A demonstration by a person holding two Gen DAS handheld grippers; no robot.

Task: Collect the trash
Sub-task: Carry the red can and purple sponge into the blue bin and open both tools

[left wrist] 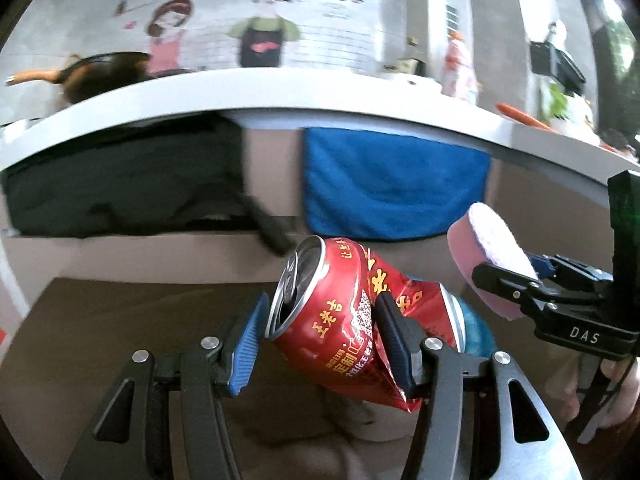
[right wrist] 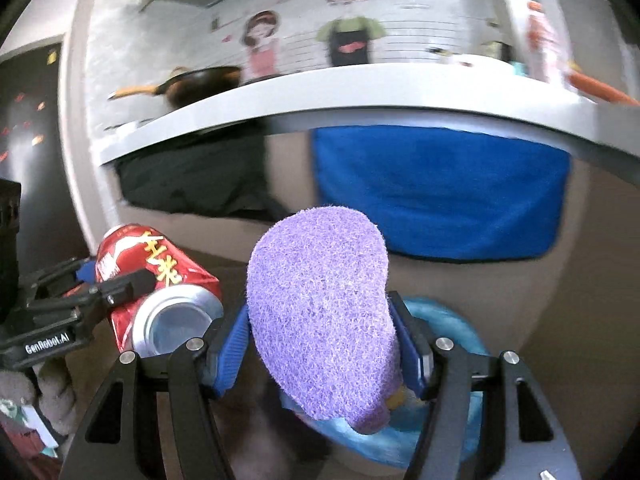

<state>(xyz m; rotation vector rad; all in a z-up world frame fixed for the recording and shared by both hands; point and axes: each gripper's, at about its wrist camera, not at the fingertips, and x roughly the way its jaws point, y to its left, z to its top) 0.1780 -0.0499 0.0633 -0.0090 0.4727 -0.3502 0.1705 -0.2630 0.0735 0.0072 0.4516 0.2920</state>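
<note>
My left gripper (left wrist: 322, 308) is shut on a crushed red drink can (left wrist: 332, 332), its blue pads pressing the dented sides; the can's open top faces up and left. The right wrist view shows this can (right wrist: 160, 264) from its silver base, in the left gripper (right wrist: 112, 276). My right gripper (right wrist: 320, 308) is shut on a purple scouring sponge (right wrist: 320, 280) that stands up between the pads. From the left wrist view the sponge (left wrist: 488, 248) shows its pink side, held by the right gripper (left wrist: 520, 272). A bin lined with a blue bag (right wrist: 452, 320) lies just below both.
A white counter edge (left wrist: 320, 96) runs across ahead, with a frying pan (left wrist: 100, 68) and a carrot (left wrist: 524, 116) on top. A blue towel (left wrist: 392, 184) and a black cloth (left wrist: 120, 184) hang below it. A person's hand (left wrist: 616, 384) grips the right tool.
</note>
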